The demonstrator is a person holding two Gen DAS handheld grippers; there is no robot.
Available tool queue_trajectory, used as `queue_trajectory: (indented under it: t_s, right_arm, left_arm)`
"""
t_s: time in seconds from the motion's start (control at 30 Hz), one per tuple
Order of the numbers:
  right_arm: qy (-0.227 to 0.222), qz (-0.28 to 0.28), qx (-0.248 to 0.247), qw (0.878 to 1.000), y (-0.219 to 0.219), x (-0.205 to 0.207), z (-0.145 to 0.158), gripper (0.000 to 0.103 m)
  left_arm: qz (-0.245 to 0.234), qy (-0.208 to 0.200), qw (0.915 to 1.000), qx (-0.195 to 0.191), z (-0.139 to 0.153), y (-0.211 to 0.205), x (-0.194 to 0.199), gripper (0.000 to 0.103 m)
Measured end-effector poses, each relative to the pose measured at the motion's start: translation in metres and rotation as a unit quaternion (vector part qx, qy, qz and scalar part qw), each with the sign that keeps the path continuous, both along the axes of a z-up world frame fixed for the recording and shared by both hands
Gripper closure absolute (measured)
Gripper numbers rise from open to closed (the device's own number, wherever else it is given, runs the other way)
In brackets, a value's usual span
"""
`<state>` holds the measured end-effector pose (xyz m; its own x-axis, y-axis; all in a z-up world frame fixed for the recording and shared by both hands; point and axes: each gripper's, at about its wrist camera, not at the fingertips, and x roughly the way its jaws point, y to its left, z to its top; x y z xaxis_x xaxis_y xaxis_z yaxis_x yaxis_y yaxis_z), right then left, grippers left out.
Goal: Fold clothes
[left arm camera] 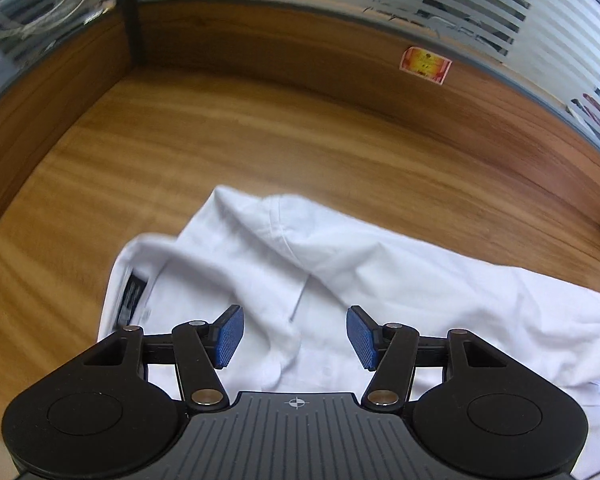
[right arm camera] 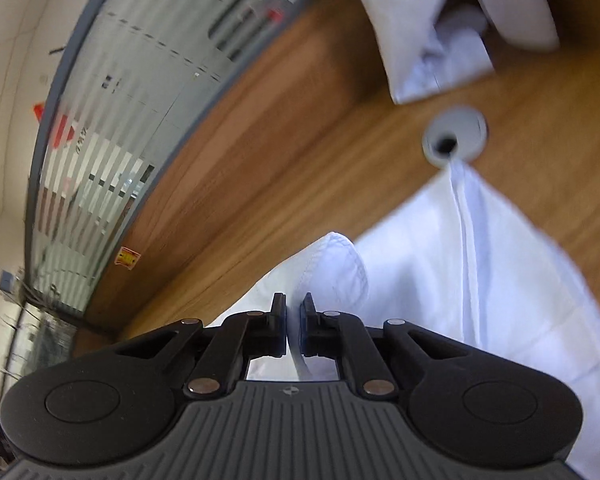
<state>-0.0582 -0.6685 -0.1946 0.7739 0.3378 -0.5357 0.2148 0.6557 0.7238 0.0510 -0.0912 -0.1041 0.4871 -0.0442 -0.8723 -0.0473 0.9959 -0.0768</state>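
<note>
My left hand-held gripper hung with its jaws spread wide, the blue pads well apart and holding nothing. It hovered over the white shirt, which lay rumpled on the wooden counter, its collar with a dark label off to the left of the gripper. I could not tell whether the pads touched the cloth beneath them.

My right hand-held gripper was clamped nearly together on a thin fold of the white shirt, the fabric edge pinched between the two black fingers and running down through the narrow gap. A stitched hem curled up just beyond the fingertips. The cloth stretched away toward a grey cable grommet set in the counter, its far point lying just beside that grommet. More white cloth showed at the top of the right wrist view, blurred.
</note>
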Motion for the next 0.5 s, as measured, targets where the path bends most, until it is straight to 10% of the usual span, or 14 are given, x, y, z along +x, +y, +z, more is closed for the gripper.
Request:
queue_trajectory:
  t_s: [0.37, 0.5]
  right_arm:
    - [0.049, 0.029, -0.094, 0.994, 0.014, 0.023, 0.005, 0.096]
    - [0.059, 0.030, -0.105, 0.992, 0.013, 0.020, 0.003, 0.096]
  left_arm:
    - [-0.003, 0.007, 0.9999, -0.008, -0.034, 0.008, 0.061, 0.048]
    - [0.009, 0.000, 0.9993, -0.036, -0.037, 0.015, 0.073, 0.064]
